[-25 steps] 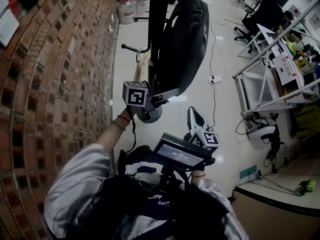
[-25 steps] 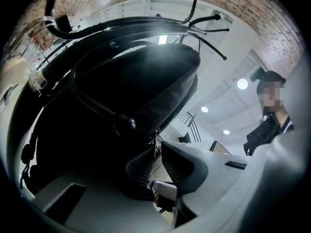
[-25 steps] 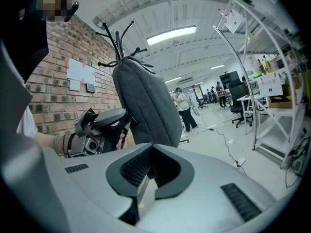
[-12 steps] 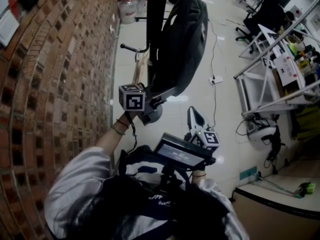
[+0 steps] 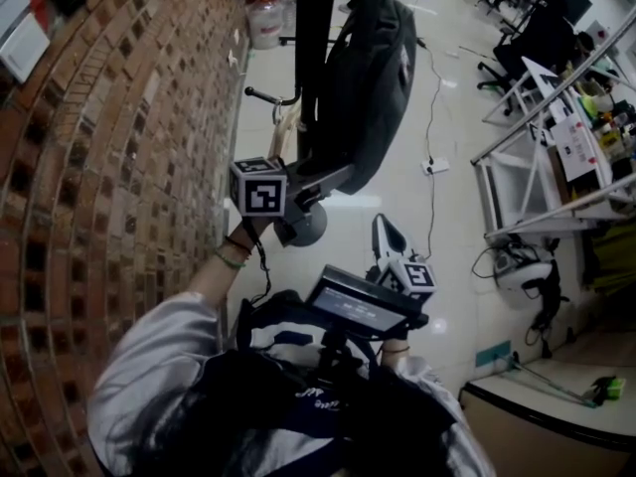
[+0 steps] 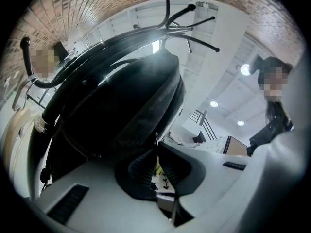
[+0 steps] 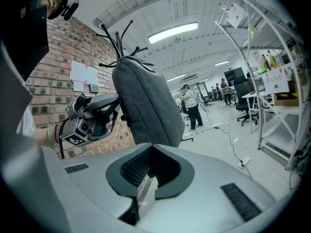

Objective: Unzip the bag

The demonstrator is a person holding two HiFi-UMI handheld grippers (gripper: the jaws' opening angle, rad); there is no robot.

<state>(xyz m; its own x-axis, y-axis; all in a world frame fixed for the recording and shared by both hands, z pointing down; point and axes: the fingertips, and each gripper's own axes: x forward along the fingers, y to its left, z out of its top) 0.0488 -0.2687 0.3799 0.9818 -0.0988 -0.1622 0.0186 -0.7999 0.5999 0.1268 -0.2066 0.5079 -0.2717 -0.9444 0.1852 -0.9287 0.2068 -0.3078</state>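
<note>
One bag (image 5: 370,78) hung on a coat stand (image 5: 315,58), stand top cropped. Left tool (image 6: 156,147) had just been closing; jaws together, seemingly on a mostly hidden zipper tab (image 6: 156,138) at the bag's lower edge. Right tool (image 7: 150,149): jaws together, empty.

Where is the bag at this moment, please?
The bag hangs on the black coat rack in the upper middle of the head view, with the brick wall on its left.

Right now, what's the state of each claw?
Left claw: has just been closing, now closed on a thin bit at the edge of the bag.
Right claw: closed, nothing in it.
</note>
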